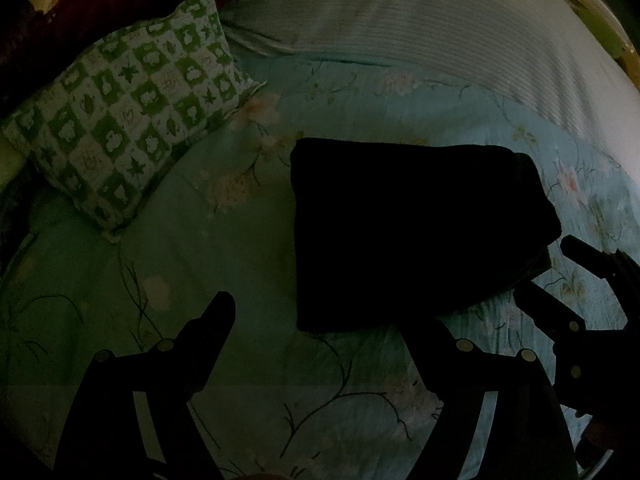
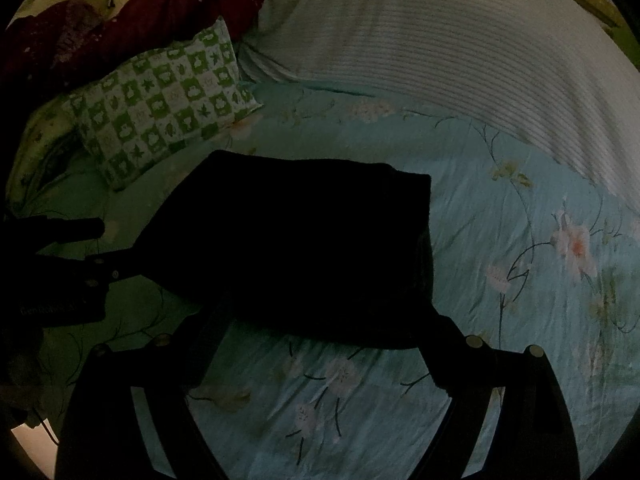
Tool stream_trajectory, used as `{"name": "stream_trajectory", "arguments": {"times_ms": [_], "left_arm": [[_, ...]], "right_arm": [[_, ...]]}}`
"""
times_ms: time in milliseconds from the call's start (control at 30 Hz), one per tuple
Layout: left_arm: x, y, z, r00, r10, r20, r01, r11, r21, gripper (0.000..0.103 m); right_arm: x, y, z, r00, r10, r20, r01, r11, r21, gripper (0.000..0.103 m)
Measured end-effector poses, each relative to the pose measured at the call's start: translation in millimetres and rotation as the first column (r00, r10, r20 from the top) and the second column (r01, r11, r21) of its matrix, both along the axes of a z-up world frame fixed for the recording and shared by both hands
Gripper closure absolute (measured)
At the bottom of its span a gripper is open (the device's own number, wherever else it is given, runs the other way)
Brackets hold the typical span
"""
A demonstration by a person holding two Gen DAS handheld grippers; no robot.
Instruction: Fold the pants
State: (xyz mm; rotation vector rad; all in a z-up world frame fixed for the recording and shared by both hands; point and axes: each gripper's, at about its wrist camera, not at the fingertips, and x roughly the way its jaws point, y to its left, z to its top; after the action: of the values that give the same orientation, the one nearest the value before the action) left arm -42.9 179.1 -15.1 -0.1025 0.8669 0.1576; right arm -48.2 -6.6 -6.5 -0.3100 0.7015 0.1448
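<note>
The black pants (image 1: 412,228) lie folded into a compact rectangle on the floral bedsheet (image 1: 200,260); they also show in the right wrist view (image 2: 304,248). My left gripper (image 1: 324,320) is open just in front of the pants' near edge, nothing between its fingers. It shows at the left in the right wrist view (image 2: 108,248). My right gripper (image 2: 320,320) is open at the pants' near edge, its fingertips lost against the dark cloth. It shows at the right in the left wrist view (image 1: 548,268).
A green-and-white checked pillow (image 1: 128,120) lies at the back left. A white striped pillow (image 1: 420,20) lies behind the pants. A dark red blanket (image 2: 120,24) is bunched at the far left. The scene is dim.
</note>
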Motion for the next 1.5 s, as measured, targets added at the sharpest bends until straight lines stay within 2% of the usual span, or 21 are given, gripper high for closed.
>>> {"name": "stream_trajectory", "arguments": {"times_ms": [1500], "left_arm": [[3.7,-2.0,7.0,1.000,-0.023,0.008,0.023,1.000,0.013,0.020]], "right_arm": [[0.3,-1.2,9.8,1.000,0.006,0.018,-0.006,1.000,0.006,0.016]]}}
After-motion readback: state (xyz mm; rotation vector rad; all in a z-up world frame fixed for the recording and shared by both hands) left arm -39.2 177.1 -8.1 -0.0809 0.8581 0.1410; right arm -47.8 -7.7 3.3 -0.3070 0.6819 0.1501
